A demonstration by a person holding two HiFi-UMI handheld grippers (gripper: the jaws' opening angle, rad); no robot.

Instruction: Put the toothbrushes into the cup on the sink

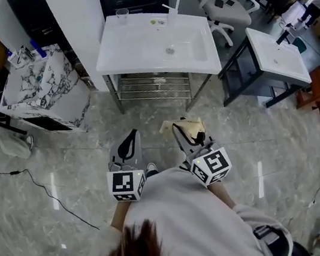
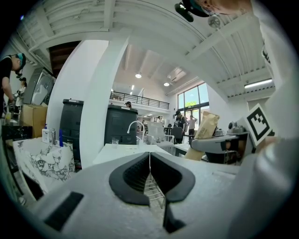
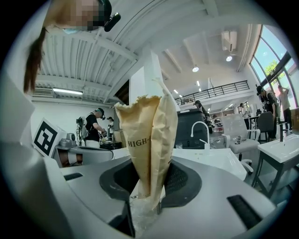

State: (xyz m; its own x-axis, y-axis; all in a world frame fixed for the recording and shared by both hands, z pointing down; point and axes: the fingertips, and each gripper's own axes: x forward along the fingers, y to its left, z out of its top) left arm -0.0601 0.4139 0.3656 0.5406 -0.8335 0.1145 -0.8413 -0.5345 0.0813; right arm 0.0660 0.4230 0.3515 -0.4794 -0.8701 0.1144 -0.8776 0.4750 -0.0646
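Fingers [image 3: 180, 179] of the right gripper [image 3: 148, 184] pinch a tan paper packet [image 3: 149, 135] printed "HIGH-" — left gripper [image 2: 150, 158] pressed together, empty.

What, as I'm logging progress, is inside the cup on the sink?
Nothing shows inside the clear cup on the sink's back corner: no toothbrush sticks up. Its bottom is too small to make out.

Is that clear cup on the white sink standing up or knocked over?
Upright: the cup stands on its base at the back left corner of the sink, with its open rim facing up.
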